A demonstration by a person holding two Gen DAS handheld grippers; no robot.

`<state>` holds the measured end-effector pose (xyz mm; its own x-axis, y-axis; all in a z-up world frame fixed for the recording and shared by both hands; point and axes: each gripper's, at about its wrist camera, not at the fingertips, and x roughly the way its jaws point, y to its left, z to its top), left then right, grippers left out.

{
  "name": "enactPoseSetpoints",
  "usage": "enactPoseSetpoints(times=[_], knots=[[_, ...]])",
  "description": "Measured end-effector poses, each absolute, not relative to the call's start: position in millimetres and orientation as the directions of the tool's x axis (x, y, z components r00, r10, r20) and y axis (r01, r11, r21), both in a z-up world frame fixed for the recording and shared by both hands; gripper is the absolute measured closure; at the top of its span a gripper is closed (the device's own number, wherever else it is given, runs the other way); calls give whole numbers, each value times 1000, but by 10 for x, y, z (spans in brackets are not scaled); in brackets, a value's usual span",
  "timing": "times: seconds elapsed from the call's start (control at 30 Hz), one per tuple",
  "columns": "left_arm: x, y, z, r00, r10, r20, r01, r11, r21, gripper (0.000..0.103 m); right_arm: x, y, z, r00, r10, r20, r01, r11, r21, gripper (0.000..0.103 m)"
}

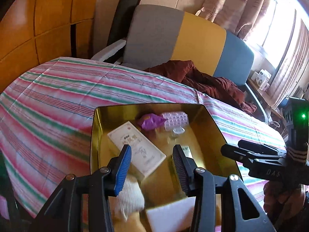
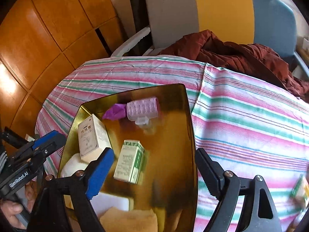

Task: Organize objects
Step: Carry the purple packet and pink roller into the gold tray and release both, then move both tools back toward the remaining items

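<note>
Inside the gold tray [image 2: 190, 135] on the striped surface [image 2: 251, 119], the green box [image 2: 130, 161] lies near the middle. It looks light, stiff cardboard; best taken by its long sides. Both the right gripper [image 2: 154, 170] and the left gripper [image 1: 152, 166] have fingers apart, holding nothing.

Gold tray [image 2: 190, 116] on striped tablecloth [image 2: 241, 119]

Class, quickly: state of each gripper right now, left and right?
Left gripper: open, holding nothing, above the gold tray.
Right gripper: open wide, holding nothing; green-white box lies below.
</note>
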<state>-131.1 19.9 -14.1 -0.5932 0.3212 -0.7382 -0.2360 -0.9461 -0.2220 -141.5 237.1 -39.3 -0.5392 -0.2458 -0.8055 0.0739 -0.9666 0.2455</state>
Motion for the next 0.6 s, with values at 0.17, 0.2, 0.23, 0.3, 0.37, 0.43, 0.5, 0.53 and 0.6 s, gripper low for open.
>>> enactPoseSetpoints(times=[0.17,0.2,0.23,0.3,0.37,0.43,0.5,0.53,0.6], knots=[[-1111,218,-74,-612,312,-727,-227,-949,-217,57,-1196,2329,-295,-569,-226,-791,78,-972,222,8],[-1062,226,-62,-616,312,-723,-228,-950,-215,57,-1147,2313,-273,-575,-220,-788,83,-974,212,7],[-1010,234,-52,-623,308,-719,-228,-951,-209,57,-1107,2297,-256,-580,-216,-785,87,-975,204,6],[-919,266,-27,-637,298,-711,-233,-954,-190,57,-1006,2261,-219,-595,-206,-777,94,-978,187,2],[-835,286,-7,-647,290,-705,-238,-955,-175,57,-910,2230,-191,-605,-199,-771,100,-980,174,1],[-759,305,1,-653,286,-701,-245,-956,-161,57,-821,2205,-166,-618,-186,-764,102,-982,158,0],[-684,322,5,-659,280,-698,-251,-957,-147,57,-740,2195,-149,-628,-180,-757,99,-983,152,0],[-649,331,6,-660,279,-697,-255,-957,-141,57,-708,2195,-143,-631,-180,-754,98,-983,153,0],[-602,347,1,-657,282,-699,-262,-955,-140,57,-645,2201,-134,-639,-179,-748,95,-983,154,0]])
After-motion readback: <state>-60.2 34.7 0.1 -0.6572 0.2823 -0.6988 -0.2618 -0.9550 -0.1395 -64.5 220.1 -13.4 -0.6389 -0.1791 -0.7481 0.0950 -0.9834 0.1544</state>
